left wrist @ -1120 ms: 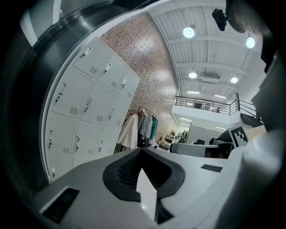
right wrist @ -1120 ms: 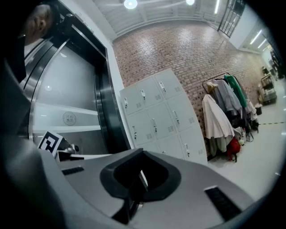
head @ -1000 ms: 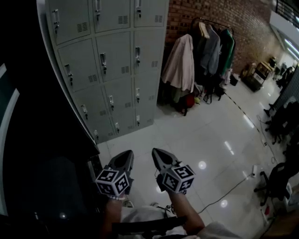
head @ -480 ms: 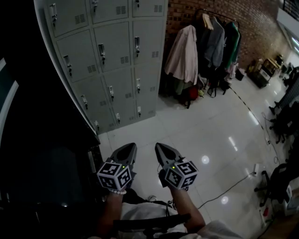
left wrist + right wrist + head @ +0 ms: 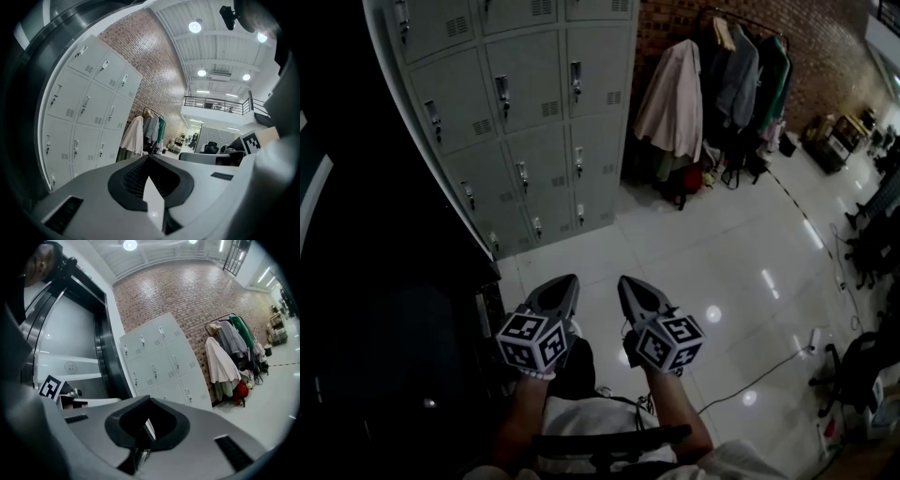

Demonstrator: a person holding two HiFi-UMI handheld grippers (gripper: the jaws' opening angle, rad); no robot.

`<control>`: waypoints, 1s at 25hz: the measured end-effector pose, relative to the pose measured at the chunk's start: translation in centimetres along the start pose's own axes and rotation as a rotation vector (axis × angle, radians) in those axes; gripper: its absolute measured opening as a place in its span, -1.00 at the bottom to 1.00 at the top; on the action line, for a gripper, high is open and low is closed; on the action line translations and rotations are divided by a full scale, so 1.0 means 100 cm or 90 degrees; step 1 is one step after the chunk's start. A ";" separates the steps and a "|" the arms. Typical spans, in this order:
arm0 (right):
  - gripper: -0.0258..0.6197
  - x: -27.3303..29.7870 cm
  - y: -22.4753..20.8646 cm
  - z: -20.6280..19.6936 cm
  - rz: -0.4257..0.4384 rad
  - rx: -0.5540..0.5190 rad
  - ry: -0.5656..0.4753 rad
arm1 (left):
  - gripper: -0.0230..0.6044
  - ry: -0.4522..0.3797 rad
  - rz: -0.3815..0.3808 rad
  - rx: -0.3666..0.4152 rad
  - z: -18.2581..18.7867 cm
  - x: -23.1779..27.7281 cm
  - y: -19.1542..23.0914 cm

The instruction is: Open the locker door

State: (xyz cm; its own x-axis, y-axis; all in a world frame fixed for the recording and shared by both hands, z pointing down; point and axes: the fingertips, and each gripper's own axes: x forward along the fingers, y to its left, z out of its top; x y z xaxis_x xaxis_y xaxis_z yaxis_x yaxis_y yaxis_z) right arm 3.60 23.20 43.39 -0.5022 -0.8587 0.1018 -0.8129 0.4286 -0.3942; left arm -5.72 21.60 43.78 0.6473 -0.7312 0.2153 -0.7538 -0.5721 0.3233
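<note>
A bank of grey lockers (image 5: 525,122) with small latch handles stands against the brick wall, all doors closed; it also shows as lockers (image 5: 79,108) in the left gripper view and lockers (image 5: 159,357) in the right gripper view. My left gripper (image 5: 570,278) and right gripper (image 5: 623,279) hang side by side low in the head view, well short of the lockers, over the white floor. The left gripper (image 5: 150,156) has its jaws together with nothing between them. The right gripper (image 5: 150,398) is likewise shut and empty.
A clothes rack (image 5: 712,84) with several coats stands right of the lockers. A dark metal door frame (image 5: 101,348) runs along the lockers' left side. A cable (image 5: 755,375) lies on the tiled floor at right, near office chairs (image 5: 862,366).
Both grippers have moved forward toward the lockers, staying shut. The lockers and the coat rack sit slightly higher and nearer in the head view.
</note>
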 end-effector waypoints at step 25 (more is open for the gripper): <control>-0.90 0.222 -0.089 0.066 0.023 -0.022 0.018 | -0.93 -0.010 -0.004 -0.006 0.095 0.177 0.143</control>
State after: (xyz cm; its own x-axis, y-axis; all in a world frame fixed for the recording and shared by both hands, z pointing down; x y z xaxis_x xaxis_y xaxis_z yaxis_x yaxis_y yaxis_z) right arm 1.63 -1.52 43.09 -0.5391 -0.8345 0.1141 -0.8037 0.4691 -0.3661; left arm -6.10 -3.05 43.44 0.6505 -0.7330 0.1989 -0.7482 -0.5736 0.3334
